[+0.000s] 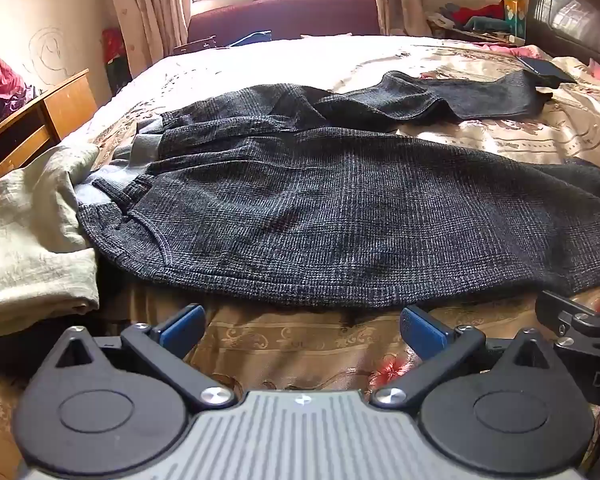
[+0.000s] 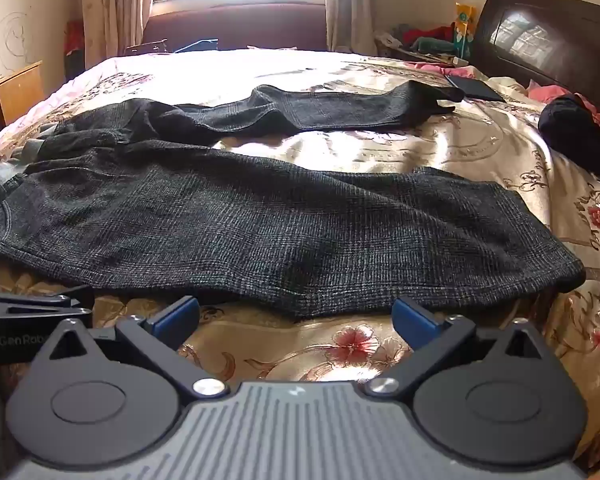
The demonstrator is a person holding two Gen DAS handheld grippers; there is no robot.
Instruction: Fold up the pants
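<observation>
Both the left gripper (image 1: 302, 326) and right gripper (image 2: 296, 318) hover level with jaws spread wide, empty, just short of the dark pants (image 1: 340, 216) lying unfolded across the bed (image 1: 300, 344).

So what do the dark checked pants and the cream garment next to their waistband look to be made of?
The dark grey checked pants look like a thick, matte woven cloth, perhaps a wool blend: a coarse grid weave shows, with no sheen. The cream crumpled garment looks like thin linen or cotton gauze, going by its fine slubby wrinkles.
</observation>
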